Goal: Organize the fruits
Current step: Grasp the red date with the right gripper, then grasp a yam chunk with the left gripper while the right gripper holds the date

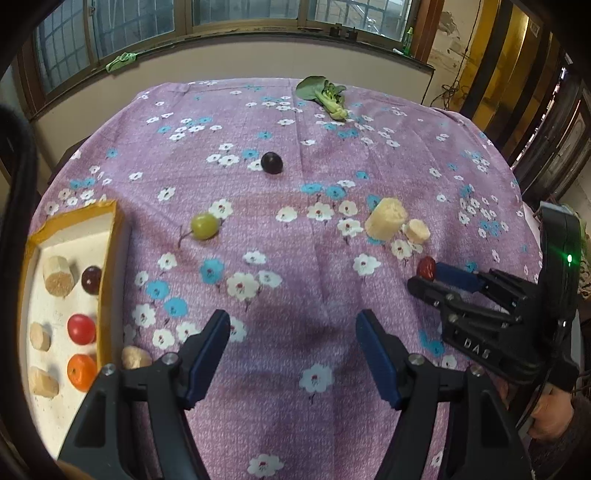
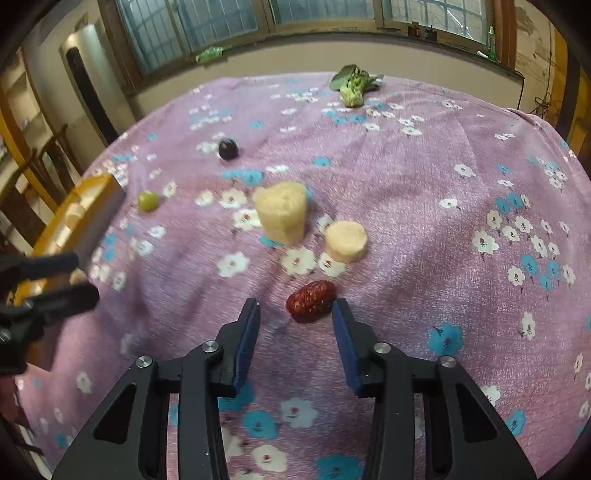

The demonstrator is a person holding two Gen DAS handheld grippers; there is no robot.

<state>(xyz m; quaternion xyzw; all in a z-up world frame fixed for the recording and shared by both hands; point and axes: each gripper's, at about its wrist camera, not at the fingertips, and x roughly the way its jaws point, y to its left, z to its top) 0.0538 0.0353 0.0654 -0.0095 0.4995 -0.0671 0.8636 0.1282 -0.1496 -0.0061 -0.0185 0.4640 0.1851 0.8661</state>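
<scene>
Covering table: purple floral cloth [image 1: 295, 229], windows [image 1: 240, 14] behind.

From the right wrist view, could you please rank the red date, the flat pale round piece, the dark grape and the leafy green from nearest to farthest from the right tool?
1. red date, just ahead of the right tool, against its right tip
2. flat pale round piece, beyond it
3. dark grape, far left
4. leafy green, at the far edge

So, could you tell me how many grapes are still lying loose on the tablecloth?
2: a green grape near the tray's corner, and a dark grape farther back, mid-cloth. None looks hidden.
</scene>
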